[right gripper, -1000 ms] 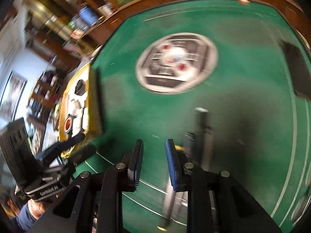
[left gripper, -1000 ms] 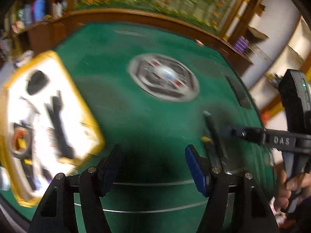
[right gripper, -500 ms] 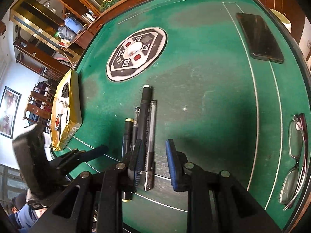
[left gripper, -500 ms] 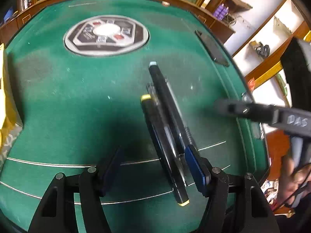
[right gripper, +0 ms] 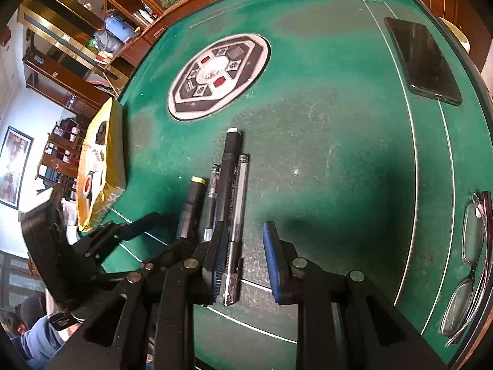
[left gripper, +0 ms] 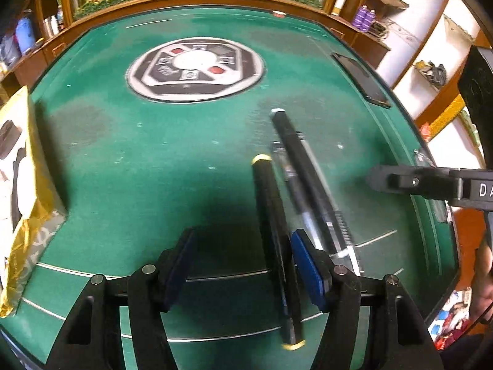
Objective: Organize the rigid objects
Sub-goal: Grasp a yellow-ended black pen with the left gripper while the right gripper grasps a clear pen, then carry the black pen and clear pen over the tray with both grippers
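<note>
At the near edge of the green felt table (left gripper: pixel 160 160), the left gripper (left gripper: pixel 243 265) hangs over the white lines with its jaws apart; they have just been closing a little, and the yellow-tipped marker (left gripper: pixel 271 215) lies between the blue pads without either pad visibly pressing on it. To the right of it, the right gripper (right gripper: pixel 245 256) hovers with its jaws open by a narrow gap, nothing clamped; the clear pen (right gripper: pixel 237 206) lies below it, close to its left pad.

The four pens lie side by side on the felt, roughly parallel, pointing away from the near edge: the marker on the left, then a grey pen (right gripper: pixel 212 197), a long black pen (right gripper: pixel 227 172) and the clear pen on the right. Whether they touch one another is hard to tell.

Left of them sits a yellow box (right gripper: pixel 101 160); right, folded glasses (right gripper: pixel 471 246). Farther off lie a round emblem (right gripper: pixel 218 74) in the middle and a dark phone (right gripper: pixel 422 61) at far right.
</note>
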### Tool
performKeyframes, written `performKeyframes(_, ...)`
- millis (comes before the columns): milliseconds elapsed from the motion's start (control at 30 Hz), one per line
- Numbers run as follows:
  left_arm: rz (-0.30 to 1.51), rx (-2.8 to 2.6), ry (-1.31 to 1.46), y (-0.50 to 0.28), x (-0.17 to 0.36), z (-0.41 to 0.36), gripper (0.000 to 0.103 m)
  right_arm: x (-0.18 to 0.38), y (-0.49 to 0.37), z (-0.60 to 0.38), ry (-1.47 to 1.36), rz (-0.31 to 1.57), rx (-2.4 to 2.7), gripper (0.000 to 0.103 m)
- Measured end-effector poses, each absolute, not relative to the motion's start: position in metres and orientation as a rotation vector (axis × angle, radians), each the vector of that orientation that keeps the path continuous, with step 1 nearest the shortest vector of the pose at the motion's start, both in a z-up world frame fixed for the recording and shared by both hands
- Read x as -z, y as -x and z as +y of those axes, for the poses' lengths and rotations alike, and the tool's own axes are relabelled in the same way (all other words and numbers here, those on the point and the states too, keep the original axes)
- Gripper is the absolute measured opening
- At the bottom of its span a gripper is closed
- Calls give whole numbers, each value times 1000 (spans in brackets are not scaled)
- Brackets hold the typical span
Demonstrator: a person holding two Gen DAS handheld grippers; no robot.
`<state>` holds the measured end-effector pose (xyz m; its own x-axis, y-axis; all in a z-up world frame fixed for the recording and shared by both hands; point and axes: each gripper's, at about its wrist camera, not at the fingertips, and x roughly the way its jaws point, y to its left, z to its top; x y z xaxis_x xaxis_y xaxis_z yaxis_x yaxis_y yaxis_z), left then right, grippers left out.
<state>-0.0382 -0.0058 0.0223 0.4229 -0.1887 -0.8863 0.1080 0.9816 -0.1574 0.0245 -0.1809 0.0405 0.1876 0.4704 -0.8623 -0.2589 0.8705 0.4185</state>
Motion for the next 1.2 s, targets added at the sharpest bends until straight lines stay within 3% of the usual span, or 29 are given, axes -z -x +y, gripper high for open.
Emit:
performKeyframes(67,1113,173,65,38,-22,-3,58,-37,-25,-177,-169,1294,-508,23)
performKeyframes(233,1093,128,-4,35,-20,3,34,-26,-23,-159,-64,1306,-502,23)
performKeyframes(567,1085,133,-13,32,-20,9,31,-20,-23,-128,135,1279,-494,21)
performKeyframes(600,1085,132,-17,32,-20,9,31,-20,-21,-124,178,1267,-489,19)
performKeyframes(633,1084,130,-24,31,-20,8,31,-20,-21,-120,214,1257,-484,11)
performKeyframes(767,1082,122,-39,29,-19,6,31,-20,-17,-117,324,1221,-460,9)
performKeyframes(900,1090,113,-44,25,-19,5,32,-20,-21,-135,240,1243,-447,8)
performKeyframes(967,1078,108,-37,24,-19,7,24,-21,-20,-142,199,1240,-447,8)
performKeyframes(1000,1073,109,-34,24,-19,8,14,-23,-21,-147,172,1240,-450,8)
performKeyframes(1200,1045,124,60,26,-29,18,14,-39,-21,-163,59,1199,-475,8)
